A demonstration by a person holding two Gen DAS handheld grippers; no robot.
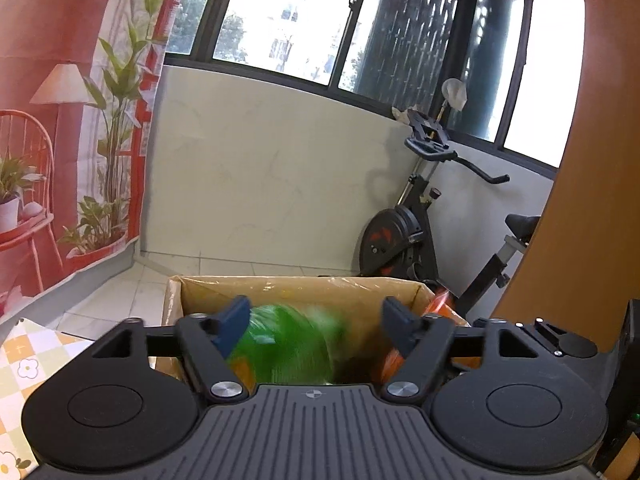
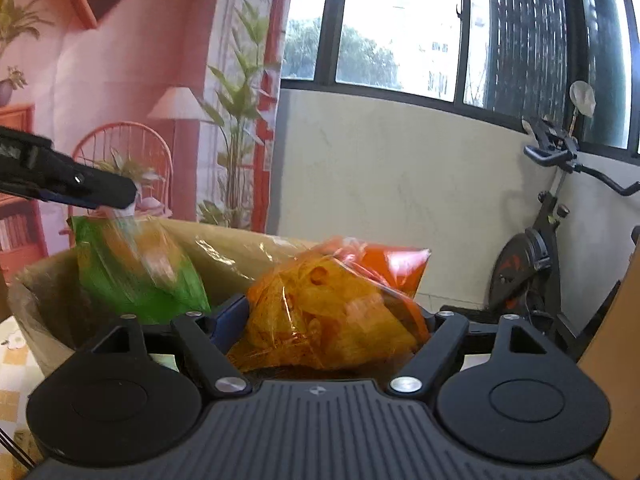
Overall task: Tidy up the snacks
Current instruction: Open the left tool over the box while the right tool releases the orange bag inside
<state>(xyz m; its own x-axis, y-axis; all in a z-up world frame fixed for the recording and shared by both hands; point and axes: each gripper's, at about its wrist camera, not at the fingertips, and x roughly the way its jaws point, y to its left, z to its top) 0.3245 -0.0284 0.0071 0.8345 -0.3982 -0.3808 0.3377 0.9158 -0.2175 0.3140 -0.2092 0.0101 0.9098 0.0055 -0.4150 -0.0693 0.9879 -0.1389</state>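
An open cardboard box stands just ahead of both grippers. My left gripper is open over it, and a green snack bag, blurred, lies loose between and below its fingers inside the box. In the right wrist view the left gripper reaches in from the left, just above the green snack bag at the box's left side. My right gripper is shut on an orange snack bag, held above the box's right part; its right finger is hidden behind the bag. The orange snack bag shows at the box's right edge.
An exercise bike stands on the tiled floor behind the box, to the right. A printed backdrop hangs at the left, a wooden panel at the right. A checkered tablecloth covers the surface at the lower left.
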